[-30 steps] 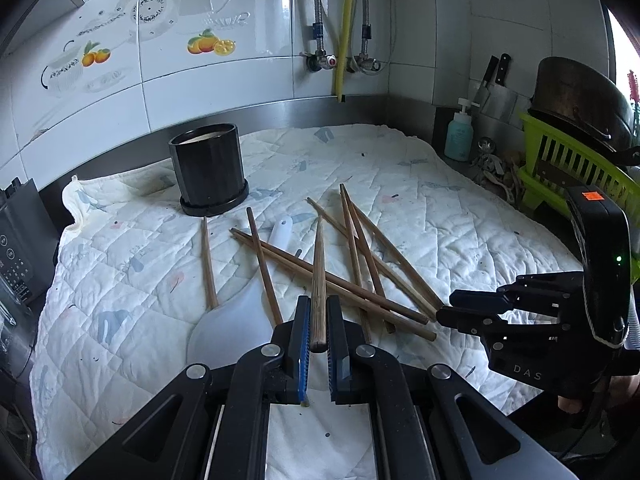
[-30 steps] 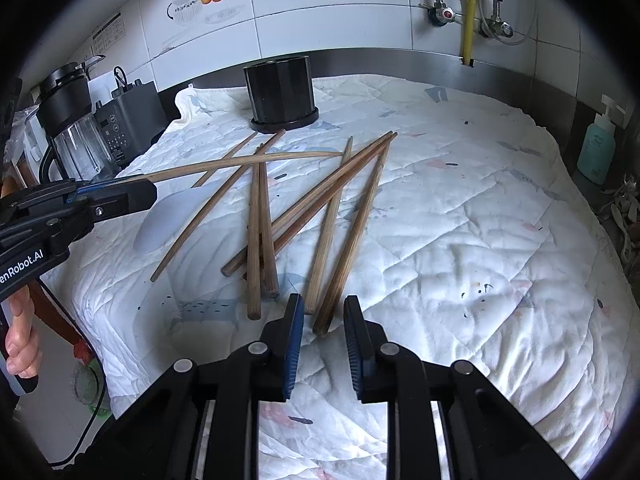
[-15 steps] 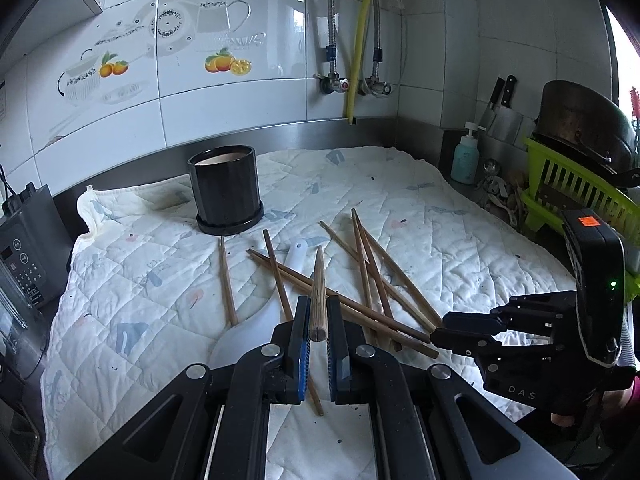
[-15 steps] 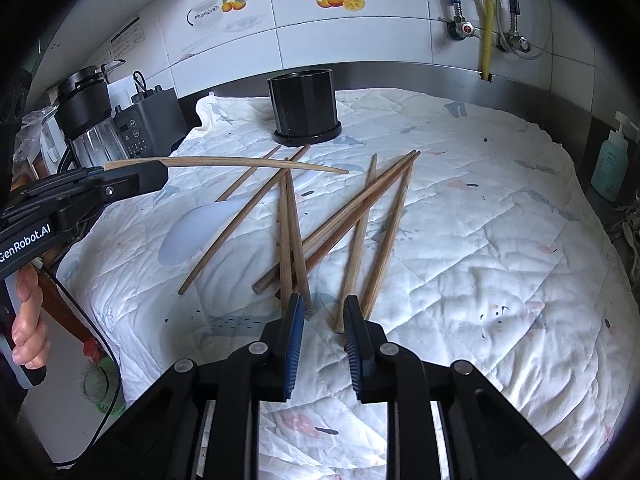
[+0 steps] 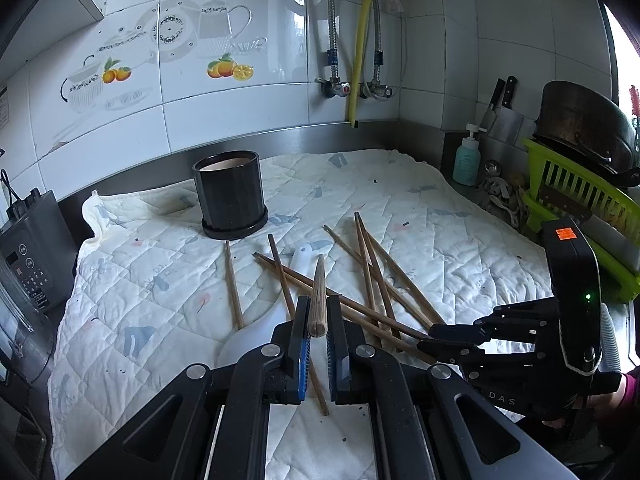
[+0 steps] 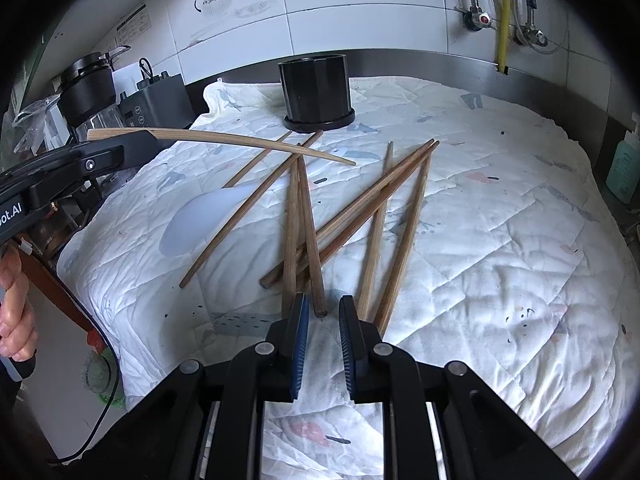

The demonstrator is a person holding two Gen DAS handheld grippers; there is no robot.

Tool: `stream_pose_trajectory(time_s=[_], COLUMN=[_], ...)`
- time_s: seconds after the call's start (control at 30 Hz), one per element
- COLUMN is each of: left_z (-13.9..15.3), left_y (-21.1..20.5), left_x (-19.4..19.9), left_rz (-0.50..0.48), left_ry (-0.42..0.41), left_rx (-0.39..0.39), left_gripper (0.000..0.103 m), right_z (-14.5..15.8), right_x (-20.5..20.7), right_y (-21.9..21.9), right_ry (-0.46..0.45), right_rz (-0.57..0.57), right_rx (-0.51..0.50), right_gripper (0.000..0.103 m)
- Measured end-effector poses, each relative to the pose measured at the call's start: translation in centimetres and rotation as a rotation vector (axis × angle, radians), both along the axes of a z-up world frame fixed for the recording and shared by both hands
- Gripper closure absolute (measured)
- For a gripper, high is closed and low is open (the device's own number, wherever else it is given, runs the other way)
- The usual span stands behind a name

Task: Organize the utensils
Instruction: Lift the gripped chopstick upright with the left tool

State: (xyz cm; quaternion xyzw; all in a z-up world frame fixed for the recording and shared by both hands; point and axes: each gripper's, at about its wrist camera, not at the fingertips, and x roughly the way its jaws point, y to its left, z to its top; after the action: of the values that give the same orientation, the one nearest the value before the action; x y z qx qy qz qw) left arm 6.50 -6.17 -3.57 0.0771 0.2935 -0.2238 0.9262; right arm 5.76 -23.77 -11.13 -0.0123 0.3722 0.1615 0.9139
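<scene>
The left claw (image 5: 318,330) is clamped on a chopstick (image 5: 319,294), tilted downward. The right claw (image 6: 323,312) angles down near the table's front edge, its jaws closing around a chopstick end (image 6: 319,312), not yet pinching.

Soft daylight, tile glare, fisheye-dark corners

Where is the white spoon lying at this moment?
In the right wrist view the white spoon lies on the quilted cloth left of the chopstick pile, with one chopstick across its handle. The black holder stands farther back.
</scene>
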Motion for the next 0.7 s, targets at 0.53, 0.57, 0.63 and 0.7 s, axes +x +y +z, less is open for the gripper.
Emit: stream_pose_trajectory(time_s=[0.53, 0.57, 0.63, 0.7], left_z=[0.4, 0.4, 0.5, 0.5], left_y=[1.5, 1.6, 1.8, 2.0], left_x=[1.3, 1.3, 1.5, 1.7], left_rz=[0.033, 0.033, 0.039, 0.041], left_ry=[0.02, 0.019, 0.021, 0.026], left_rx=[-0.078, -0.083, -0.094, -0.11], left_gripper=[0.096, 0.096, 0.096, 0.096], right_z=[0.0, 0.3, 1.0, 1.8], right_x=[0.7, 0.6, 0.4, 0.3], right_y=[0.3, 0.2, 0.2, 0.1], right_ry=[-0.058, -0.071, -0.094, -0.116], right_rz=[-0.003, -0.006, -0.008, -0.016], right_rx=[0.033, 0.034, 0.033, 0.033], right_gripper=[0.092, 0.092, 0.092, 0.093])
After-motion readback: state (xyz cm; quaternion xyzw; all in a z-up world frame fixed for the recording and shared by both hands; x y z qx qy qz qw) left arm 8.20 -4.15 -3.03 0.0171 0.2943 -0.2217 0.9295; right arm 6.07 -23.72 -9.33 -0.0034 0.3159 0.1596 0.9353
